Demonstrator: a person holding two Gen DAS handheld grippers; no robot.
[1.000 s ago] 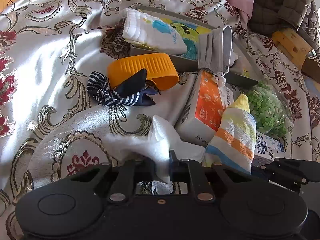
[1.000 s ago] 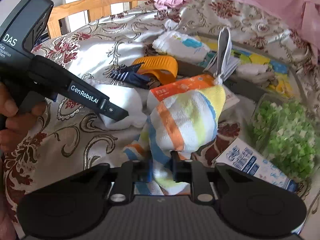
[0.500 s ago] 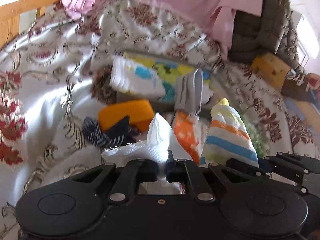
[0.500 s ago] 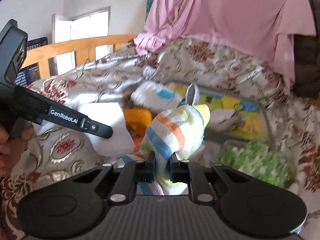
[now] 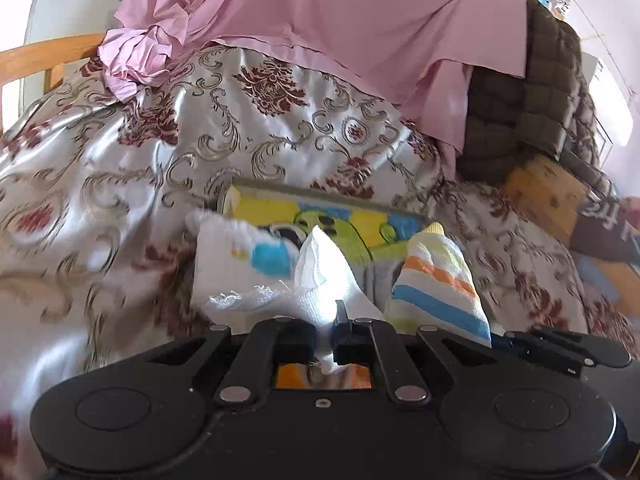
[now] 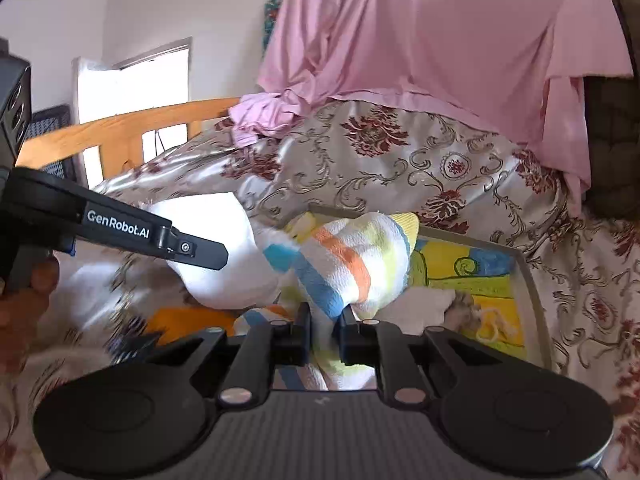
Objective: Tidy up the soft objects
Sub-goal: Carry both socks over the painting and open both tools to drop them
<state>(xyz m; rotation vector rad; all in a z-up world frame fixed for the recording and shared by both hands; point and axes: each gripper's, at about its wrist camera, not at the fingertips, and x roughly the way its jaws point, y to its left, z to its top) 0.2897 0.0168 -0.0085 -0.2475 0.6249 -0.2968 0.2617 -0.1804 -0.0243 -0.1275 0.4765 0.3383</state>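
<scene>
Left gripper (image 5: 326,342) is clamped tight on a white sock (image 5: 320,276), lifted clear of the floral bedspread (image 5: 256,136). Right gripper (image 6: 325,334) is pinched on a striped sock (image 6: 352,264) – blue, orange and yellow bands – held just beside the white one. Both hang in front of a tray (image 6: 530,276) with a bright cartoon lining – a folded white cloth (image 5: 232,256) leans on its near edge. Pink sheet (image 6: 440,48) draped behind.
</scene>
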